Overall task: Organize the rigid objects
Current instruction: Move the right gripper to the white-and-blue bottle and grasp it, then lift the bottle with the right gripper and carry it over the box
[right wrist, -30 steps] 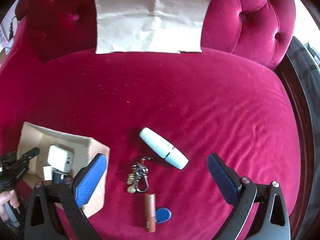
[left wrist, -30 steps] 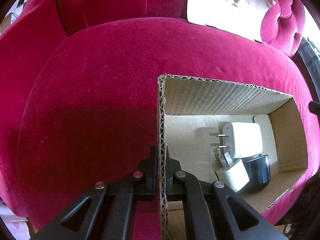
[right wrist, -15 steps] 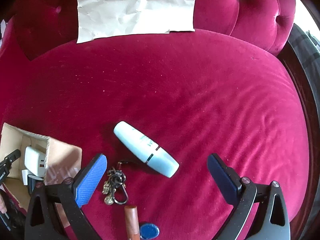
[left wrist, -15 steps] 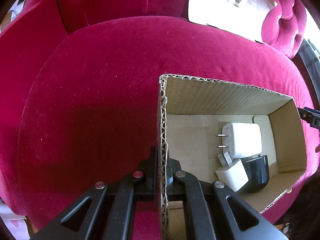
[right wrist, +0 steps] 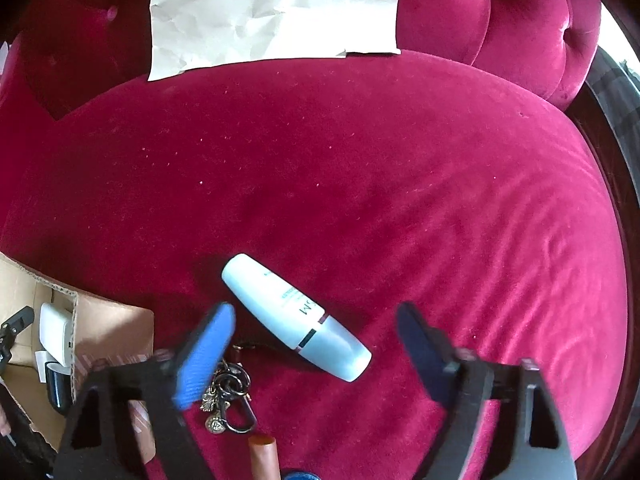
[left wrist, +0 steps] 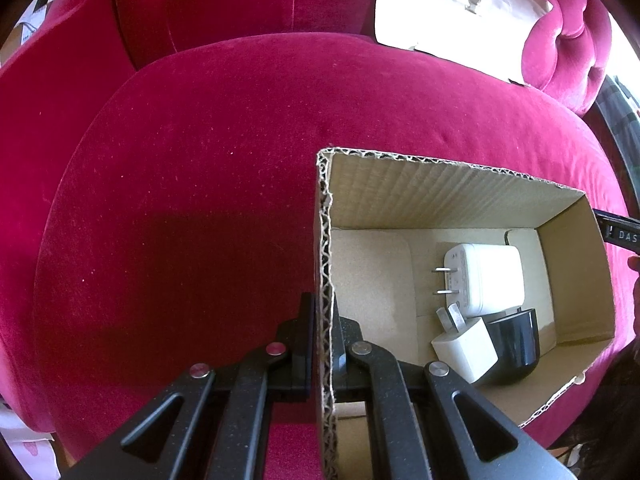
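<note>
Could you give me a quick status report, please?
Left gripper shut on box wall. Right gripper closing, bottle between jaws, untouched. Keys close by.

Three chargers [left wrist: 482, 278], one bottle [right wrist: 294, 316], one keyring [right wrist: 228, 398], perhaps one tube [right wrist: 263, 456].

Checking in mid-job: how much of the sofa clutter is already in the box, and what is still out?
Done: two white chargers and a black one lie in the cardboard box. In hand: the left gripper clamps the box wall; the right gripper is closing around the pale blue bottle, not yet gripping. Left: the keys and brown tube on the cushion.
</note>
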Demonstrator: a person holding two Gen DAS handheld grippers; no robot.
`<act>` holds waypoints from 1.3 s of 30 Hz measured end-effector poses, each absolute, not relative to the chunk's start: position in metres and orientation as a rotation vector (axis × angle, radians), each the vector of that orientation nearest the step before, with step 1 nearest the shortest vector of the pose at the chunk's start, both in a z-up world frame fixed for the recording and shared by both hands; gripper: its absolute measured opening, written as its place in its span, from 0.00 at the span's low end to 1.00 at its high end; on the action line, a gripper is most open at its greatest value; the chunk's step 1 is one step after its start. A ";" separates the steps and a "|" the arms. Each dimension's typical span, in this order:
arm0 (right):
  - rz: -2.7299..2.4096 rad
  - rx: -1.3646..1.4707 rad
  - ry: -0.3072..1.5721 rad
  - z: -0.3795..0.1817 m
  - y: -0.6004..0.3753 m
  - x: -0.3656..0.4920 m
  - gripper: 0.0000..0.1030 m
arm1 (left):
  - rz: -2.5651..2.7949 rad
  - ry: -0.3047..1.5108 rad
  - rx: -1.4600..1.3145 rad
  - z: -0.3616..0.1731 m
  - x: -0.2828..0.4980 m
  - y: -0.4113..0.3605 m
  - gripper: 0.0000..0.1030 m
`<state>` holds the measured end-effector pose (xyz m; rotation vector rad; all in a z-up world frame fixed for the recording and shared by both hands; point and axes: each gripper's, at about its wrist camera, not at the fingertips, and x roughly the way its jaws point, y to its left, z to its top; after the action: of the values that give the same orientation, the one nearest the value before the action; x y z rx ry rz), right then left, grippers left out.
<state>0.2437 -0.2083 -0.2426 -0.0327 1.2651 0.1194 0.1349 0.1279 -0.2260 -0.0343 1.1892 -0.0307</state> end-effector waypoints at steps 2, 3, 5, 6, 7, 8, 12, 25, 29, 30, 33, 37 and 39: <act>0.132 -0.023 1.282 -0.246 -0.207 0.244 0.64 | -0.030 1.189 -0.036 -0.226 0.135 0.128 0.04; 0.135 -0.020 1.287 -0.247 -0.207 0.244 0.56 | -0.029 1.189 -0.035 -0.226 0.135 0.128 0.04; 0.138 -0.023 1.288 -0.248 -0.204 0.245 0.38 | -0.030 1.189 -0.034 -0.226 0.135 0.128 0.04; 0.136 -0.031 1.282 -0.247 -0.203 0.244 0.28 | -0.030 1.189 -0.036 -0.226 0.135 0.129 0.04; 0.136 -0.034 1.276 -0.245 -0.202 0.244 0.26 | -0.030 1.189 -0.037 -0.226 0.135 0.129 0.04; 0.133 -0.028 1.270 -0.244 -0.202 0.243 0.26 | -0.030 1.189 -0.036 -0.226 0.134 0.129 0.04; 0.122 -0.016 1.261 -0.238 -0.206 0.238 0.26 | -0.029 1.188 -0.030 -0.226 0.135 0.128 0.04; 0.075 -0.018 1.242 -0.220 -0.215 0.214 0.26 | -0.027 1.186 -0.032 -0.225 0.135 0.127 0.04; 0.064 -0.037 1.224 -0.209 -0.214 0.205 0.26 | -0.026 1.184 -0.032 -0.225 0.134 0.127 0.04; 0.063 -0.034 1.224 -0.206 -0.214 0.203 0.26 | -0.025 1.182 -0.027 -0.225 0.134 0.127 0.04; 0.064 -0.032 1.220 -0.196 -0.215 0.192 0.26 | -0.023 1.180 -0.023 -0.225 0.134 0.126 0.04; 0.060 -0.035 1.209 -0.183 -0.213 0.179 0.26 | -0.024 1.179 -0.029 -0.225 0.133 0.127 0.04; 0.057 -0.036 1.203 -0.176 -0.211 0.169 0.26 | -0.025 1.178 -0.028 -0.225 0.133 0.128 0.04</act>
<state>0.1692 -0.2112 -0.1756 -0.0355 1.2031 0.0566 0.1326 0.1276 -0.2249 -0.0281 1.1784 -0.0250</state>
